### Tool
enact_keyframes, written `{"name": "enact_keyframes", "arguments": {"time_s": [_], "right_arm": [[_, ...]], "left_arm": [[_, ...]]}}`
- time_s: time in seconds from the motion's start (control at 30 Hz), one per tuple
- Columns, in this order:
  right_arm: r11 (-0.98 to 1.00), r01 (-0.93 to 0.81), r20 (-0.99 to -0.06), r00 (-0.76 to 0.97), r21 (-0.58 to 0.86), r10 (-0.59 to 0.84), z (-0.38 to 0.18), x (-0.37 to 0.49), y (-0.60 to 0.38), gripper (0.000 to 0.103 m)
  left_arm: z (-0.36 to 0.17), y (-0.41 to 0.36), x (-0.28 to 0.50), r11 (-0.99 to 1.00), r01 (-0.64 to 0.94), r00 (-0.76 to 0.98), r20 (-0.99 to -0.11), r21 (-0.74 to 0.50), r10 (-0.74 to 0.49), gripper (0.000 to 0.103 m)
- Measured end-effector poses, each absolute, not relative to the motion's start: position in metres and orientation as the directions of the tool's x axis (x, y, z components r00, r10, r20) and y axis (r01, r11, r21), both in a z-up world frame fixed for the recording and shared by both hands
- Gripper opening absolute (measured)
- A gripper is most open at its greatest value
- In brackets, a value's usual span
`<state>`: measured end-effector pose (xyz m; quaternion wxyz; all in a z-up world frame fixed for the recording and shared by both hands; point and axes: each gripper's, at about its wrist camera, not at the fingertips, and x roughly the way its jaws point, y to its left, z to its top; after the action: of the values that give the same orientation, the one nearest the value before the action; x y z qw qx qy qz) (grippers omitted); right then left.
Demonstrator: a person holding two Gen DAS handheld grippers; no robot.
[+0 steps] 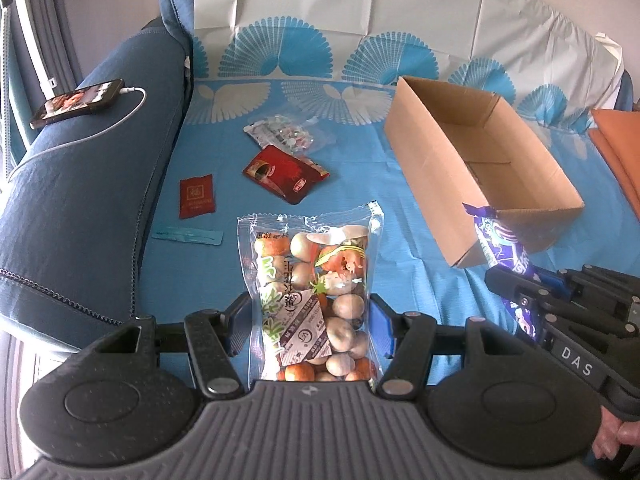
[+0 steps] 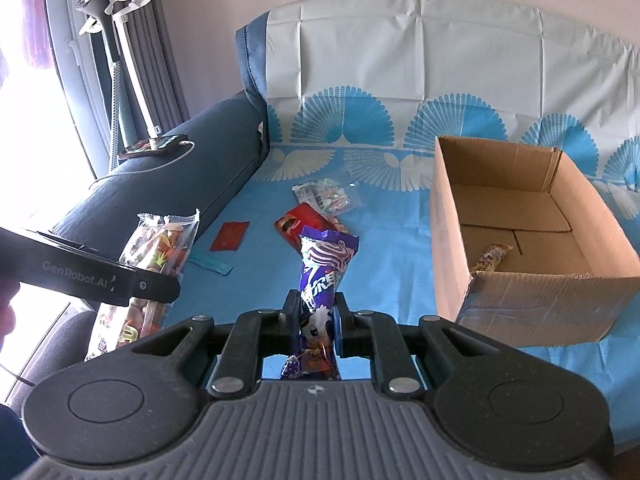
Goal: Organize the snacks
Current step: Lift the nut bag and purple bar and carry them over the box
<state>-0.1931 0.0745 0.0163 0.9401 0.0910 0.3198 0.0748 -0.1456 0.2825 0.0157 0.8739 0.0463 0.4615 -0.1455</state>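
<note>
My left gripper [image 1: 310,320] is shut on a clear bag of round snacks [image 1: 314,280] and holds it above the blue sheet; the bag also shows in the right wrist view [image 2: 160,248]. My right gripper [image 2: 316,316] is shut on a purple snack packet [image 2: 324,276], held upright left of the open cardboard box [image 2: 452,248]. In the left wrist view the purple packet [image 1: 500,244] is in front of the box [image 1: 432,168]. One small wrapped snack [image 2: 494,260] lies inside the box. A red packet [image 1: 284,174], a clear candy bag [image 1: 288,134], a small red sachet [image 1: 195,196] and a teal strip [image 1: 188,235] lie on the sheet.
A blue sofa armrest [image 1: 92,184] on the left carries a phone [image 1: 78,102] on a white charging cable. An orange cushion [image 1: 616,140] lies at the far right. A white lamp stand [image 2: 120,40] and curtains stand beyond the armrest.
</note>
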Motion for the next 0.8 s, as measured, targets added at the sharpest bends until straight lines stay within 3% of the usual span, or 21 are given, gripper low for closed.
{"name": "enact_keyframes", "arguments": {"time_s": [0.8], "right_arm": [[0.973, -0.081, -0.592, 0.781, 0.218, 0.198, 0.0157, -0.1893, 0.0733, 0.017]], "left_arm": [[0.0163, 0.2842, -0.1440, 0.953, 0.298, 0.533, -0.817, -0.062, -0.220, 0.065]]}}
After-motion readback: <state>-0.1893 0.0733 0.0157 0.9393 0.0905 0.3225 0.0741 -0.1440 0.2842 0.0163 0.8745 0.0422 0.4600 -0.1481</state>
